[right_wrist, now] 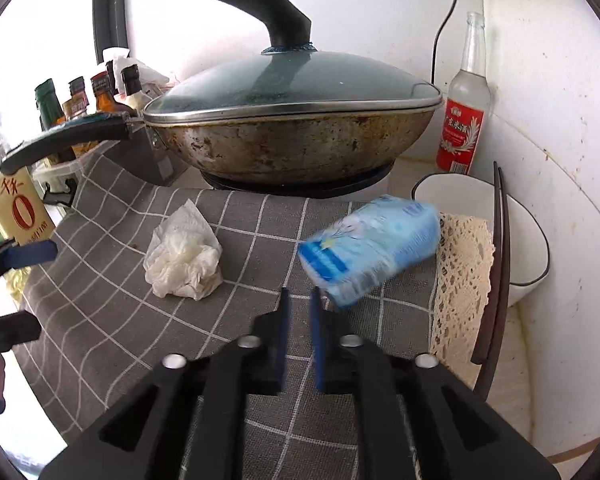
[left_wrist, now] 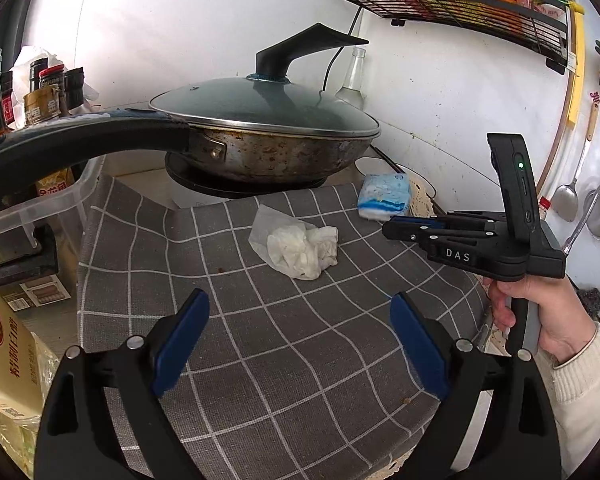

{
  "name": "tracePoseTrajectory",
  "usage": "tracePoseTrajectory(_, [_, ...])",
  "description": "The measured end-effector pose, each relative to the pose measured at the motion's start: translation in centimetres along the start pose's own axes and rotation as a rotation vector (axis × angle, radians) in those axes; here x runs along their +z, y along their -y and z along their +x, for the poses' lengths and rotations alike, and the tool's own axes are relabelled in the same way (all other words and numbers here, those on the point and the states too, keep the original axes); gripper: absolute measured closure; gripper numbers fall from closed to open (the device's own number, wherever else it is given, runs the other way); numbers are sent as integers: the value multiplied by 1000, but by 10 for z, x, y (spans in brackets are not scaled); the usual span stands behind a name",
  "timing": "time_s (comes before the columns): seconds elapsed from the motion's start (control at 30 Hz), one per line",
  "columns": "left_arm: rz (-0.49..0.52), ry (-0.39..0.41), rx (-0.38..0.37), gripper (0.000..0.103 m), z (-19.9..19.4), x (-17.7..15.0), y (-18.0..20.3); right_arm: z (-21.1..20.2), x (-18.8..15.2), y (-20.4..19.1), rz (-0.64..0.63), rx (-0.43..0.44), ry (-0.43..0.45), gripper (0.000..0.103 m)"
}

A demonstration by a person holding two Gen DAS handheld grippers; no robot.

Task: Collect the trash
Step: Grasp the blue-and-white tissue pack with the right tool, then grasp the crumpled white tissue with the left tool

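Blue-padded right tool (right_wrist: 299,300) stands slightly apart, empty, near tissue pack (right_wrist: 370,246).

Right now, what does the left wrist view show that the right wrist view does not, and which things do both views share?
Only the left wrist view shows the black wire rack on the wall, the hanging spoon, and the person's hand holding the right hand-held gripper.

Only the right wrist view shows the red label on the clear bottle, the white bowl with dark chopsticks across it, and the lace mat.

Both show the lidded wok, the crumpled tissue, the blue tissue pack and the grey checked cloth.
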State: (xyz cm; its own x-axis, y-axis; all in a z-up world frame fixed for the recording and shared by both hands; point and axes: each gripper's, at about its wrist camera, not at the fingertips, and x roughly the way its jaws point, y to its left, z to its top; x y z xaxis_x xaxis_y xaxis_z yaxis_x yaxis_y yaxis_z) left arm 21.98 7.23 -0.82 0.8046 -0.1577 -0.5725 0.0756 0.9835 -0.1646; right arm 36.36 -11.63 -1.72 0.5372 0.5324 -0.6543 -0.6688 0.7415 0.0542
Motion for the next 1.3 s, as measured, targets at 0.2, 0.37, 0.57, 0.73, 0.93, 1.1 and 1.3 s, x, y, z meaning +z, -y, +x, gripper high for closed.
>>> tracePoseTrajectory(0.2, [17,5,-2,9,-3,2,2,-10,19,15,137,-11,29,20])
tracePoseTrajectory(0.37, [23,12,2,9,-8,4,-6,-30,10,26,215,52,50,22])
tracePoseTrajectory(0.57, [-27,15,-18,9,-4,4,-16,-43,20,29,128,-99,97,23])
tracePoseTrajectory(0.73, [-2,12,-28,9,-3,2,-10,-4,46,49,119,-142,40,30])
tracePoseTrajectory(0.93, [-1,-1,-26,9,3,2,-17,23,44,40,18,-187,-14,90])
tracePoseTrajectory(1.1, [20,-6,0,9,9,12,-15,7,43,32,-15,-176,29,96])
tracePoseTrajectory(1.3, [65,-60,17,9,36,30,7,-26,34,26,2,-123,101,96])
